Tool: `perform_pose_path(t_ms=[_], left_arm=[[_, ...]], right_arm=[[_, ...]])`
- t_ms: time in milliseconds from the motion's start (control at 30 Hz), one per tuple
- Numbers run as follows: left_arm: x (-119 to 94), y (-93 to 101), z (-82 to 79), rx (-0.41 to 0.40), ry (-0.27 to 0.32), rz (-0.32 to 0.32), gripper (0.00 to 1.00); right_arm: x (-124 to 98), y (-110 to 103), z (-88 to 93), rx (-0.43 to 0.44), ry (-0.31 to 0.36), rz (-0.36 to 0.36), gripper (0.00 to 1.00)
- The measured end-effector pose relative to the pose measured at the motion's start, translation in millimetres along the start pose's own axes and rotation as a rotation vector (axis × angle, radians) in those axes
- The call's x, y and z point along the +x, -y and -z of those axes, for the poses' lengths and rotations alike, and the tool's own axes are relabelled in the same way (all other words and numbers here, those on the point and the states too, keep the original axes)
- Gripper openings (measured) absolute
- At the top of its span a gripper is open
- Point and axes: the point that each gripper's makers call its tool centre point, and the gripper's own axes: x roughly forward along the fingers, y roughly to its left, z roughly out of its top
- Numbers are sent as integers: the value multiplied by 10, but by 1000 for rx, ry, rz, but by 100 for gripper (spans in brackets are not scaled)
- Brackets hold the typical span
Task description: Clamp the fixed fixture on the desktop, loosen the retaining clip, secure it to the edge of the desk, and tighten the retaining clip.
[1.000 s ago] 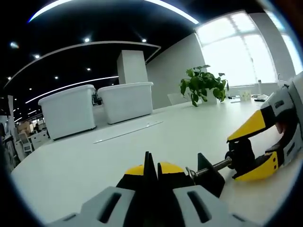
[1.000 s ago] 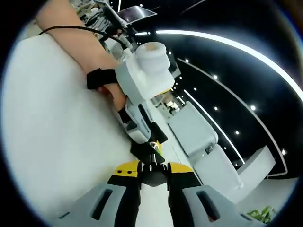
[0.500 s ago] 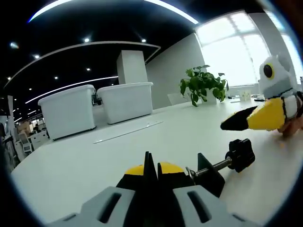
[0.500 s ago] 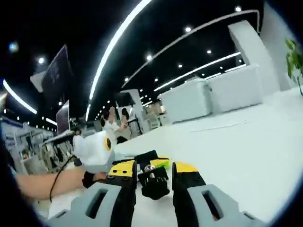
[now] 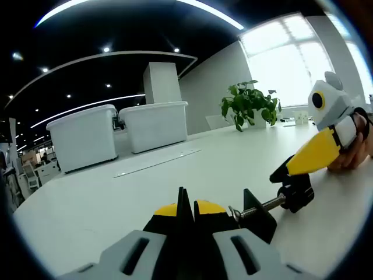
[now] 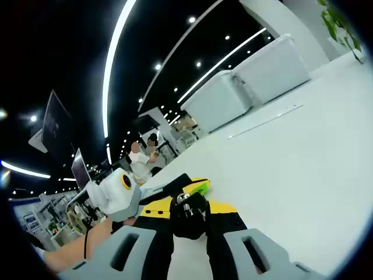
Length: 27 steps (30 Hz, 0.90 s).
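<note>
Clamp (image 5: pixel 256 214) sits on the white desk (image 5: pixel 175 181), body at 6 o'clock in the left gripper view, pinched by the left gripper (image 5: pixel 187 211) with jaws pressed together. Its screw runs toward 3 o'clock to the black knob (image 5: pixel 295 191). Right gripper (image 6: pixel 187 211) pinches that knob (image 6: pixel 187 217). Two white bins (image 5: pixel 116 133) and a plant (image 5: pixel 249 104) stand well behind.

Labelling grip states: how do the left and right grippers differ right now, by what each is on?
The left gripper is shut on the clamp body; the right gripper closes around the clamp's black knob at the screw end. The left gripper sits low at the white desk; the right gripper reaches in from the side, angled down. Both have yellow-tipped black jaws.
</note>
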Motion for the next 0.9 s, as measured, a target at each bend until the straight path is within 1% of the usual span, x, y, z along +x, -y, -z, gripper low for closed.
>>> perform_pose_path(t_ms=[33,167,267,300,367,400,500,533,600,667,800,900], left_arm=[[0,0,1,-3,-1,0,8],[6,-5,-1,-5,-1,2,8],[8,-10,0,-7,-2,1,8],[10,-18,3,-10,-3,-1,8],[10,-44,11,-16,-7,-11,7],[10,-45,12,-17,-7,-12,7],[11,-49,12,-18,-8,-14,7],[12,-56,12,-19,-8,-17,7],[11,-65,14,-21,-10,-21,7],[7,-67,13,-21,-10,-23,7],[13,-66,10,-21,-10,-22,7],[11,-64,9,-21,-9,-22,7]], right_arm=[[-3,-11,-6,-19,10,4,21],[-10,-16,19,-14,9,7,21],[-7,-33,36,-30,2,-10,20],[2,-53,38,-75,-3,-34,20],[30,-65,38,-122,-26,-74,20],[41,-75,27,-159,-33,-102,19],[73,-126,21,-305,-46,-174,19],[80,-128,15,-321,-46,-181,19],[90,-163,1,-446,-29,-208,19],[74,-184,20,-478,-24,-189,19],[64,-234,20,-655,11,-160,20],[66,-252,17,-760,26,-135,20]])
